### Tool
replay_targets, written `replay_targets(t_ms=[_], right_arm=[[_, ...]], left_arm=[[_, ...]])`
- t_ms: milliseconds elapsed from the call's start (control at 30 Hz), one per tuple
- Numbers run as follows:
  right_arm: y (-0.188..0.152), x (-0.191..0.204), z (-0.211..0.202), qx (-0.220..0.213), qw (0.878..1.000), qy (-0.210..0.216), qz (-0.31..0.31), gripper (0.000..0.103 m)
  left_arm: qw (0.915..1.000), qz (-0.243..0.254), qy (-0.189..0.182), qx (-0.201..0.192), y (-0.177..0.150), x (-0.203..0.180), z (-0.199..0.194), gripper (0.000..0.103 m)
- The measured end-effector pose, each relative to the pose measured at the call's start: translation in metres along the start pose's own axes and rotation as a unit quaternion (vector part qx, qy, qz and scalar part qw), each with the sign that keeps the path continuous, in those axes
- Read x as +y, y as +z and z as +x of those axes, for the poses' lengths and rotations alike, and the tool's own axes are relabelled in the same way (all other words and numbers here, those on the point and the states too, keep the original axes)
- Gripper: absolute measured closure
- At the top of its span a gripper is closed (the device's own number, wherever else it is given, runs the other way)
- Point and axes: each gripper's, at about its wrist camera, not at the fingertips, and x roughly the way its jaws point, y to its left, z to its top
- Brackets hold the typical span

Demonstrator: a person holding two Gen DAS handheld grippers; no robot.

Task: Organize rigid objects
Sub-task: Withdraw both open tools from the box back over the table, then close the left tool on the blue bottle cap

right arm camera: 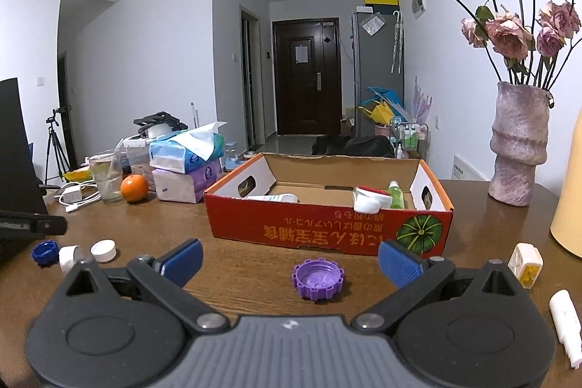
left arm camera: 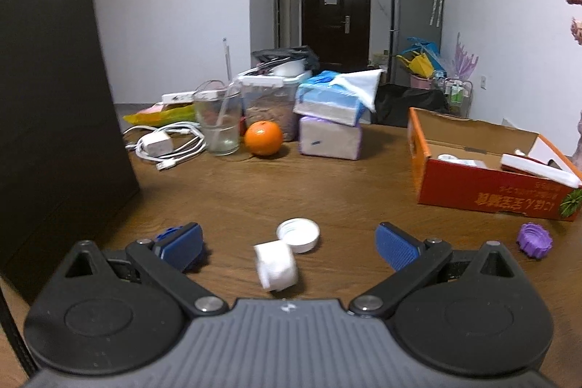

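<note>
My left gripper (left arm camera: 289, 248) is open above the wooden table, with a white cap lying on its side (left arm camera: 275, 265) and a flat white lid (left arm camera: 298, 234) between its blue pads. A blue cap (left arm camera: 168, 233) peeks out behind the left pad. My right gripper (right arm camera: 290, 261) is also open, and a purple toothed cap (right arm camera: 318, 279) lies between its fingers. Just beyond stands the red cardboard box (right arm camera: 320, 231) holding a white tube, a white bottle and a green bottle. The purple cap (left arm camera: 534, 239) and the box (left arm camera: 483, 186) sit off to the right in the left wrist view.
A black bag (left arm camera: 54, 119) stands at the left. An orange (left arm camera: 263, 138), a glass (left arm camera: 217, 122), a charger with cable (left arm camera: 160, 143) and tissue packs (left arm camera: 329, 120) crowd the back. At the right are a vase of dried roses (right arm camera: 519, 148), a small white-yellow block (right arm camera: 526, 264) and a white stick (right arm camera: 566, 326).
</note>
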Motion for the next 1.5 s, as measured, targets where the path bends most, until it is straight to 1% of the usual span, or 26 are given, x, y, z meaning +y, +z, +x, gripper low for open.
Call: replay_targets(t_ms=[433, 633, 900, 967, 1200, 1300, 1333, 1367, 1400, 1433, 1467, 1500], right_arm=[[-0.010, 0.003, 0.013, 0.022, 1.000, -0.019, 0.006, 0.000], [-0.014, 0.015, 0.022, 0.031, 0.999, -0.015, 0.001, 0.000], [-0.016, 0.042, 0.037, 0.040, 0.999, 0.004, -0.009, 0.000], [-0.017, 0.051, 0.041, 0.043, 0.999, 0.011, -0.015, 0.000], [-0.020, 0.080, 0.056, 0.056, 0.997, 0.029, -0.034, 0.000], [-0.021, 0.094, 0.063, 0.061, 0.997, 0.038, -0.042, 0.000], [-0.021, 0.099, 0.065, 0.062, 0.996, 0.041, -0.044, 0.000], [-0.022, 0.103, 0.067, 0.063, 0.996, 0.044, -0.046, 0.000], [-0.022, 0.108, 0.068, 0.064, 0.996, 0.048, -0.048, 0.000], [-0.022, 0.114, 0.071, 0.065, 0.995, 0.052, -0.051, 0.000], [-0.023, 0.120, 0.073, 0.066, 0.995, 0.056, -0.054, 0.000], [-0.023, 0.125, 0.074, 0.067, 0.994, 0.059, -0.057, 0.000]], left_arm=[[0.9989, -0.016, 0.034, 0.026, -0.015, 0.071, 0.021, 0.000], [0.9978, -0.020, 0.044, 0.045, -0.023, 0.094, 0.038, 0.000], [0.9971, -0.003, 0.038, 0.066, -0.024, 0.105, 0.065, 0.000], [0.9968, 0.002, 0.042, 0.068, -0.023, 0.106, 0.073, 0.000], [0.9968, -0.005, 0.026, 0.076, -0.019, 0.113, 0.092, 0.001], [0.9965, -0.002, 0.018, 0.082, -0.018, 0.115, 0.101, 0.008], [0.9962, -0.002, 0.012, 0.087, -0.017, 0.115, 0.104, 0.014], [0.9958, -0.003, 0.004, 0.091, -0.017, 0.116, 0.107, 0.024], [0.9953, -0.004, -0.004, 0.096, -0.017, 0.116, 0.109, 0.031], [0.9946, -0.004, -0.014, 0.103, -0.018, 0.117, 0.112, 0.046], [0.9950, 0.002, -0.011, 0.100, -0.018, 0.116, 0.111, 0.049], [0.9951, 0.008, -0.013, 0.098, -0.018, 0.115, 0.111, 0.049]])
